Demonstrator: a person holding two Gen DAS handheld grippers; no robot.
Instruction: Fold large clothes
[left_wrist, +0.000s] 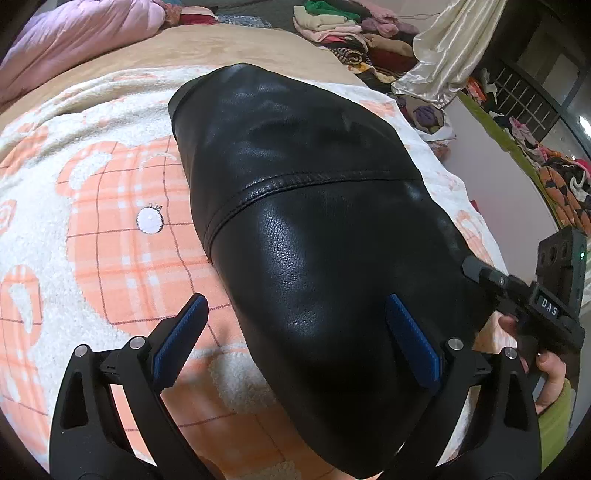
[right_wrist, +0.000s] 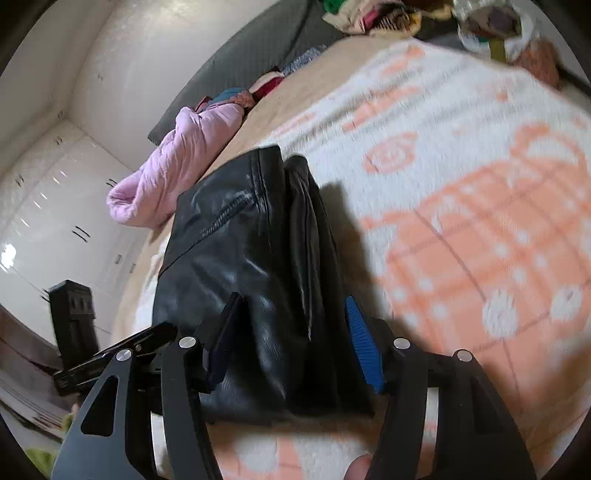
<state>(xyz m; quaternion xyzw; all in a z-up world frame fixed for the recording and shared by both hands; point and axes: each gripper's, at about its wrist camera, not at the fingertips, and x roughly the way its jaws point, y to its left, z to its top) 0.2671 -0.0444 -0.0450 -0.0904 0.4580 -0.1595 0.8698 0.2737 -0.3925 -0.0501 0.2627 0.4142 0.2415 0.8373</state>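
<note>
A black leather garment (left_wrist: 306, 229) lies folded into a long bundle on a white and orange plaid blanket (left_wrist: 110, 229). My left gripper (left_wrist: 295, 306) is open above its near end, one blue pad over the blanket and one over the leather. My right gripper (right_wrist: 291, 306) is open with its jaws on either side of the garment's (right_wrist: 240, 266) near end; its tip (left_wrist: 476, 267) shows at the bundle's right edge in the left wrist view. The left gripper (right_wrist: 122, 350) shows at the lower left of the right wrist view.
A pink quilt (left_wrist: 74, 37) lies at the bed's far left corner. Piles of clothes (left_wrist: 351, 33) lie beyond the bed, with more along the right wall (left_wrist: 554, 177). A cream satin cloth (left_wrist: 450, 48) hangs at the right. White wardrobe doors (right_wrist: 55, 206) stand at the left.
</note>
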